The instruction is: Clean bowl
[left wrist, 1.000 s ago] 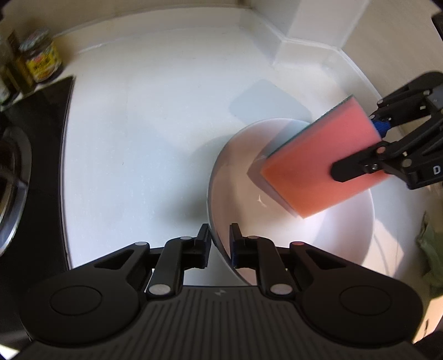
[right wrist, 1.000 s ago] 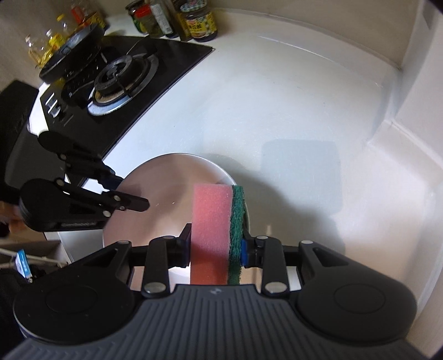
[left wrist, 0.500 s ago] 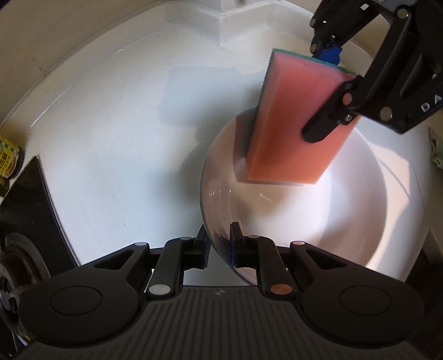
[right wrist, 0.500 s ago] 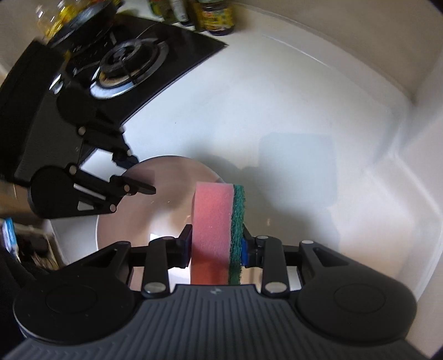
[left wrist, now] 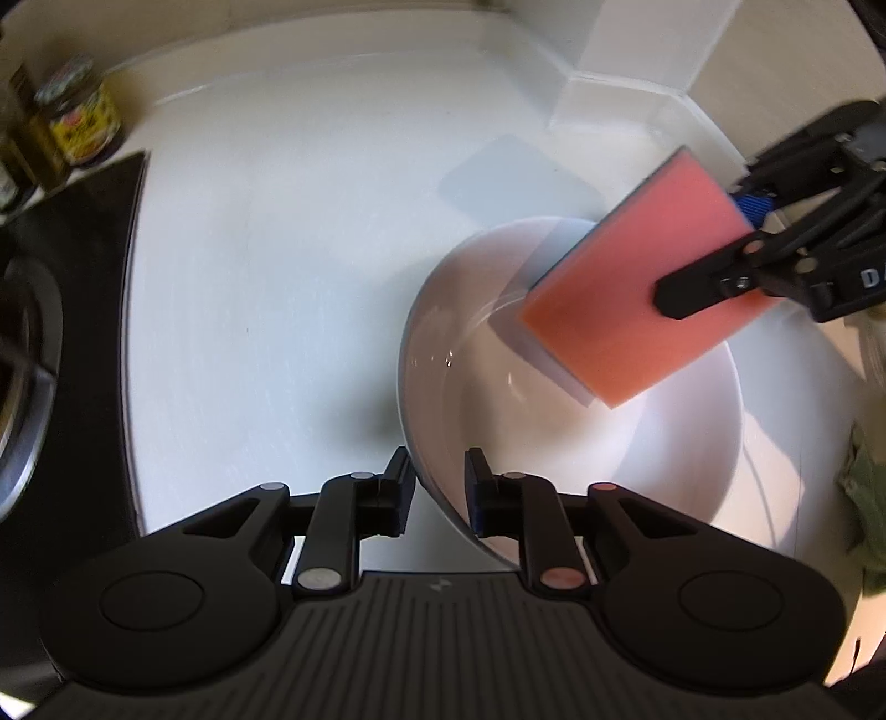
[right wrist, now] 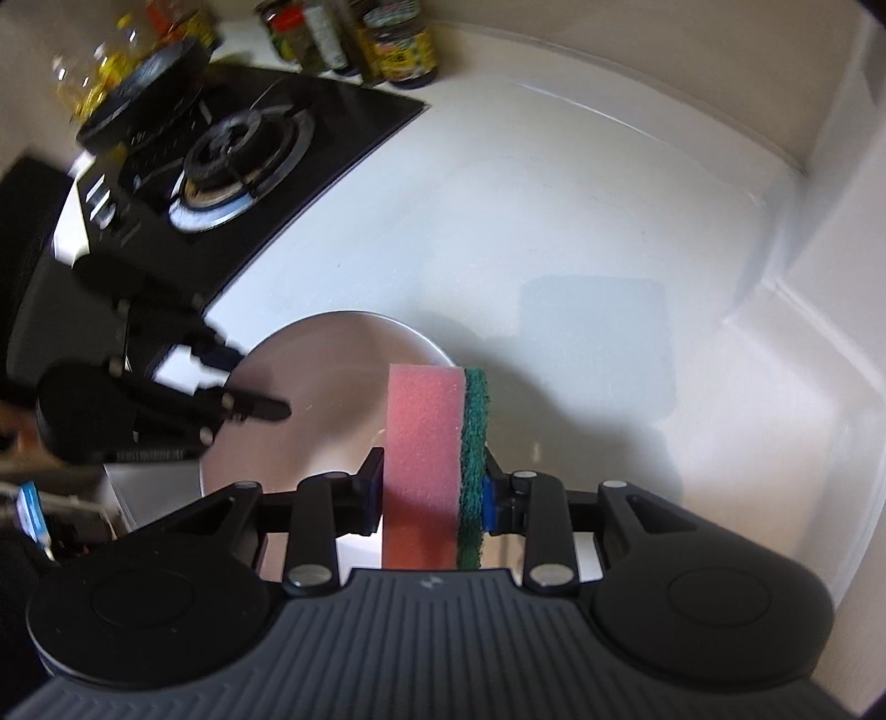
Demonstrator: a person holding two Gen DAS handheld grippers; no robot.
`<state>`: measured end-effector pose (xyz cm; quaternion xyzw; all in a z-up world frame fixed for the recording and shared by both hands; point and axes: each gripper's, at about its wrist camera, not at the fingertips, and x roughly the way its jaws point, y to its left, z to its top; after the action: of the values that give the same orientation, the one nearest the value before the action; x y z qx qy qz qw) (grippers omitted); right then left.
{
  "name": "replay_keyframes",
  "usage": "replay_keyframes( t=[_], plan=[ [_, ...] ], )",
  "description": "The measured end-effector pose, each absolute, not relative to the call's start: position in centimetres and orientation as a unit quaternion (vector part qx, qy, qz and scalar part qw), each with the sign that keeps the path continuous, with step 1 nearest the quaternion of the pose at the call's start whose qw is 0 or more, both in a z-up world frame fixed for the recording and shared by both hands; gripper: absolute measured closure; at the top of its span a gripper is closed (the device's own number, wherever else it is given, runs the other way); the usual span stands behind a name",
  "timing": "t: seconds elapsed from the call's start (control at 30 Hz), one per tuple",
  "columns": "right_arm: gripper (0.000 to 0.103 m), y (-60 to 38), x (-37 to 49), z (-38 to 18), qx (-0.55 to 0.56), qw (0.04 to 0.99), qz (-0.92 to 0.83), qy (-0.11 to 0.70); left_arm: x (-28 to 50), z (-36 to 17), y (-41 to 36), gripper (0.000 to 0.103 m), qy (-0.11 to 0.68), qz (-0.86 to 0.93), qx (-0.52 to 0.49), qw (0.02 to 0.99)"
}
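Clearly the white bowl [left wrist: 581, 443] sits on the white bench [left wrist: 277, 277], mouth up and tipped a little toward the far side, its near rim passing between the fingers of the left gripper [left wrist: 437, 487]. Those fingers are opening; a sliver of gap shows on either side of the rim, so they no longer press it. The right gripper [right wrist: 432, 493] has its fingers closed on a sponge [right wrist: 437, 471], pink foam on the left, green scouring layer on the right. In the left wrist view the sponge's long axis slants from the far right down into the bowl, its lower corner near the inner wall; whether it touches the wall cannot be told, since that end is blurred. The bowl's nearest rim is hidden behind the left gripper's body, and from the right wrist view the sponge and fingers cover its near part. A gas hob [right wrist: 238, 149] lies far left, with jars [right wrist: 398, 44] beyond it, blurred.
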<state>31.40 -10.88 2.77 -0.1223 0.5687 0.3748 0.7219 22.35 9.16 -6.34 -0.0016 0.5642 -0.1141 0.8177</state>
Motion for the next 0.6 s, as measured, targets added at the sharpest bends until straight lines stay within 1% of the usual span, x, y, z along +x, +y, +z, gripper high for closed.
replay_keyframes(
  t=[0.17,0.4,0.5,0.6],
  plan=[
    [0.076,-11.1,31.0,2.8,-0.122,0.718,0.37,0.577,23.4,-6.3,8.4,0.082,0.564,-0.154,0.049,0.81],
    [0.075,-10.2,31.7,3.1,-0.172,0.705,0.371,0.58,25.6,-6.2,6.3,0.083,0.56,-0.222,0.181,0.778],
    [0.074,-9.2,31.7,3.2,-0.211,0.698,0.376,0.571,26.6,-6.2,6.0,0.083,0.56,-0.235,0.198,0.769],
    [0.073,-8.4,31.6,3.2,-0.244,0.697,0.375,0.561,26.9,-6.1,6.4,0.084,0.563,-0.231,0.186,0.772]
  ],
)
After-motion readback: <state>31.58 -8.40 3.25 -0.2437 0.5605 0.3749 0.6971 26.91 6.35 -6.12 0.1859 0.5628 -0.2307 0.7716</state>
